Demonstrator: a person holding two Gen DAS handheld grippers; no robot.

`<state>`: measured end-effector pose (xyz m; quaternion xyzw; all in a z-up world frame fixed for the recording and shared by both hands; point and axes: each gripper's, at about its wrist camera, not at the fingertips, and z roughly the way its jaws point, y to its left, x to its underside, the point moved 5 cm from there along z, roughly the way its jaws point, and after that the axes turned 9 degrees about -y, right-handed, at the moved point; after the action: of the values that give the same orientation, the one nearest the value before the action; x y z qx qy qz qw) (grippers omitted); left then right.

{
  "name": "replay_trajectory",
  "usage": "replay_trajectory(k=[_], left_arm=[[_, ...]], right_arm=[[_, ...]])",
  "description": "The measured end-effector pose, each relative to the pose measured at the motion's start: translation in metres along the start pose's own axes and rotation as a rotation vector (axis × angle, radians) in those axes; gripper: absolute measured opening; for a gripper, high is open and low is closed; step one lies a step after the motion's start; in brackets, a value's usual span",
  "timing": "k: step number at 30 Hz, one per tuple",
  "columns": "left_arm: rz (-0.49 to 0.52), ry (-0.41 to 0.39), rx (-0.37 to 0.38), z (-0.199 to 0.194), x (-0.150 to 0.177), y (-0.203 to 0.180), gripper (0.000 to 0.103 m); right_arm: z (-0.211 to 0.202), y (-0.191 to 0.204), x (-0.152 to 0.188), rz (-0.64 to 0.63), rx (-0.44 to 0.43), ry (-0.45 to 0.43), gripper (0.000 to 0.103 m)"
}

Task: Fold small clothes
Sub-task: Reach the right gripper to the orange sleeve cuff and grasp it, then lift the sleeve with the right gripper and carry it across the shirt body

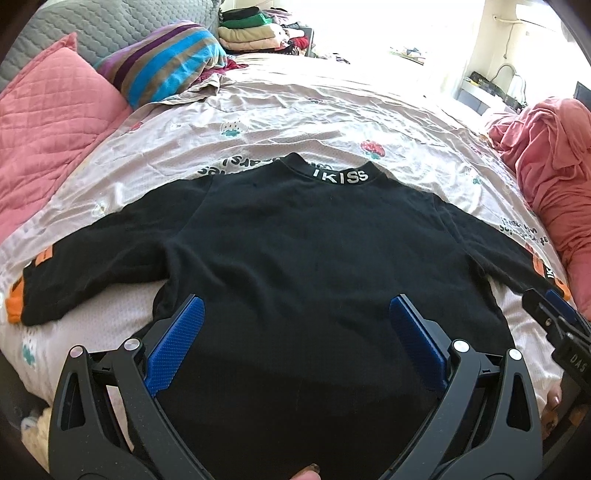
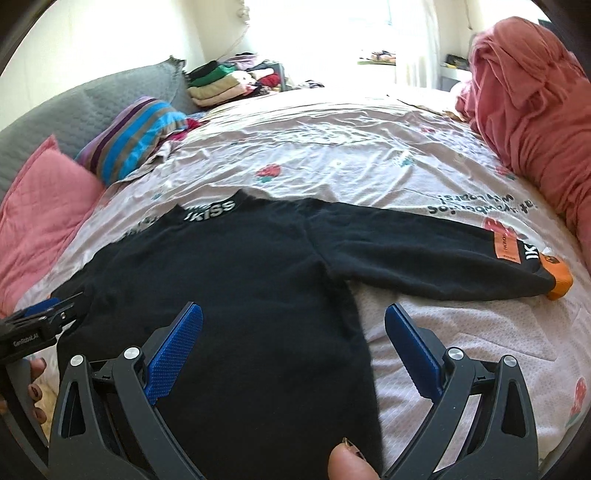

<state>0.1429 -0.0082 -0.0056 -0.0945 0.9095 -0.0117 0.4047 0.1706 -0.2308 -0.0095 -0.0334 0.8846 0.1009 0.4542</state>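
Strawberry-print bedsheet (image 1: pixel 295 110) carries a soft, limp black sweater (image 1: pixel 295 240) (grab sleeve cuffs), both grippers, left gripper (image 1: pixel 295 314) and right gripper (image 2: pixel 293 317), released wide.

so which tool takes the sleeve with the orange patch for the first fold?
Probably right. The right tool, open, straddles the black shirt's right edge just below that sleeve; the left tool is over the body.

I see a bed (image 1: pixel 314 110) under a wrinkled, pale strawberry-print cover, with a grey quilted headboard (image 1: pixel 110 26) and pink pillow (image 1: pixel 48 122) at left. Bright window light (image 2: pixel 354 29) washes out the far wall, beside stacked folded clothes (image 1: pixel 251 29).
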Motion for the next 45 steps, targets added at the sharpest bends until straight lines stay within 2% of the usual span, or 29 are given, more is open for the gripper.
replay_trajectory(k=[10, 16, 28, 31, 35, 41, 43, 45], left_arm=[[0.0, 0.015, -0.01, 0.029, -0.013, 0.0, 0.094], [-0.007, 0.052, 0.005, 0.053, -0.016, -0.004, 0.094], [-0.012, 0.074, 0.02, 0.085, -0.026, -0.014, 0.094], [-0.018, 0.072, 0.017, 0.09, -0.032, -0.014, 0.094], [-0.027, 0.064, 0.008, 0.096, -0.042, -0.012, 0.094], [-0.051, 0.062, 0.035, 0.111, -0.058, -0.009, 0.094], [-0.073, 0.065, 0.034, 0.118, -0.059, -0.005, 0.094], [-0.094, 0.067, 0.03, 0.121, -0.055, 0.0, 0.094]], right_arm=[[0.018, -0.05, -0.014, 0.096, 0.101, -0.013, 0.098], [0.027, -0.093, -0.016, 0.184, 0.176, -0.013, 0.098], [0.023, -0.227, 0.002, 0.527, 0.394, -0.041, 0.098], [0.022, -0.252, 0.008, 0.602, 0.413, -0.044, 0.098], [0.026, -0.277, 0.013, 0.693, 0.399, -0.049, 0.097], [0.037, -0.31, 0.021, 0.845, 0.392, -0.072, 0.061], [0.041, -0.32, 0.022, 0.877, 0.391, -0.105, 0.05], [0.046, -0.328, 0.021, 0.896, 0.368, -0.132, 0.032]])
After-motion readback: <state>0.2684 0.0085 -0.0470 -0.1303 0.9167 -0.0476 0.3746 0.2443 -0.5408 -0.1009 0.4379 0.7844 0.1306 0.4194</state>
